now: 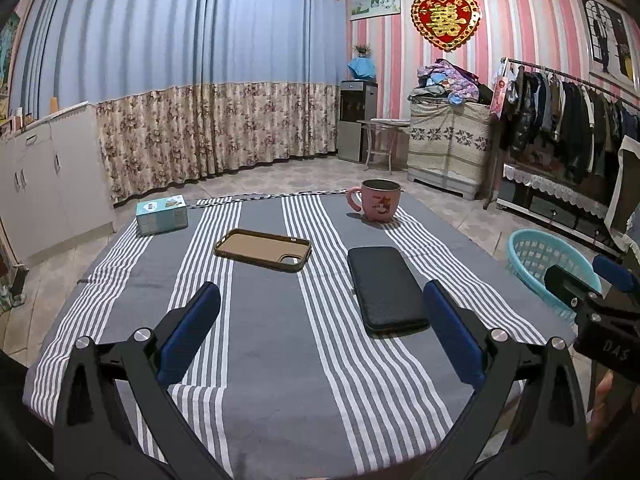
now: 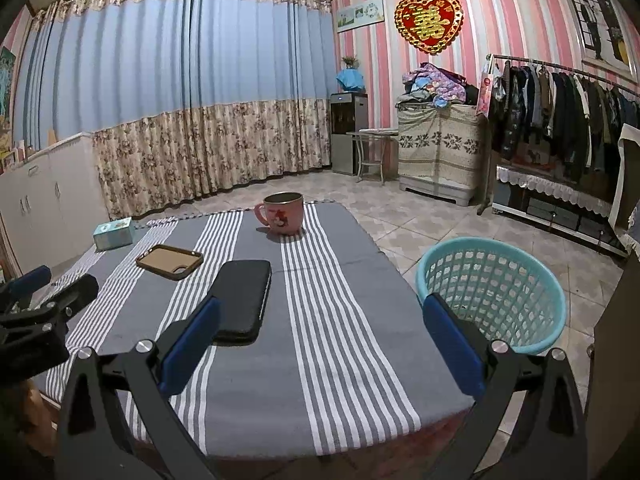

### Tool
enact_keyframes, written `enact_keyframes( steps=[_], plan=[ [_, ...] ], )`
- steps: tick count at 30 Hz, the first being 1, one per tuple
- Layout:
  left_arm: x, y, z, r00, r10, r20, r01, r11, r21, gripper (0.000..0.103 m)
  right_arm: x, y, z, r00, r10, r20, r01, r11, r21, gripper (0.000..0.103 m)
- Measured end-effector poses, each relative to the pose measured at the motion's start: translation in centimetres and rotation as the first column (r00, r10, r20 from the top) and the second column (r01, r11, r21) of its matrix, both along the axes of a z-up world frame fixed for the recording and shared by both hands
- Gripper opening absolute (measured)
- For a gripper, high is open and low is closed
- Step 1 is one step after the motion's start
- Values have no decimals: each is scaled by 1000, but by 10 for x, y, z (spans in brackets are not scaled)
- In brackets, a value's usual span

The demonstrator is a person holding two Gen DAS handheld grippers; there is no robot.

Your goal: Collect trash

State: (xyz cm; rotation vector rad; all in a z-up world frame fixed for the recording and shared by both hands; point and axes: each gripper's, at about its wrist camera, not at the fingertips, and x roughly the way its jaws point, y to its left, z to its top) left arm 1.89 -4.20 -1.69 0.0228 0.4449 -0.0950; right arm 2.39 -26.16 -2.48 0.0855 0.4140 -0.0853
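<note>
On the striped tabletop (image 1: 280,360), no obvious trash shows: a tissue box (image 1: 162,215) at the far left corner, phone case (image 1: 263,249), phone (image 1: 386,289), mug (image 1: 378,201). Beside the right edge, the basket (image 2: 494,292) looks empty. Left gripper (image 1: 320,330) and right gripper (image 2: 322,346) hover, jaws spread, holding nothing; collecting appears unstarted.

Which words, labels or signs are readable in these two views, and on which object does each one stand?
"DAS": white letters on the right gripper body, seen in the left wrist view.
"囍": gold double-happiness character on the red heart decoration on the striped wall.
Tissue box: print too small to read.
Pink mug: a cartoon picture, no readable text.
Wall poster: blurred.
</note>
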Motion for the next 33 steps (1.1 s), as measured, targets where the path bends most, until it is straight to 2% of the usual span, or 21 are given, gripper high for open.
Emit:
enact_keyframes(
  steps=[13,33],
  plan=[
    [-8,-6,8,999,-24,38,25,1000,-5,98,-4,-7,2,999,-25,28,25,1000,6,99],
    [-4,-5,9,999,-29,45,29,1000,0,98,-2,-8,5,999,-24,28,25,1000,-20,99]
  ],
)
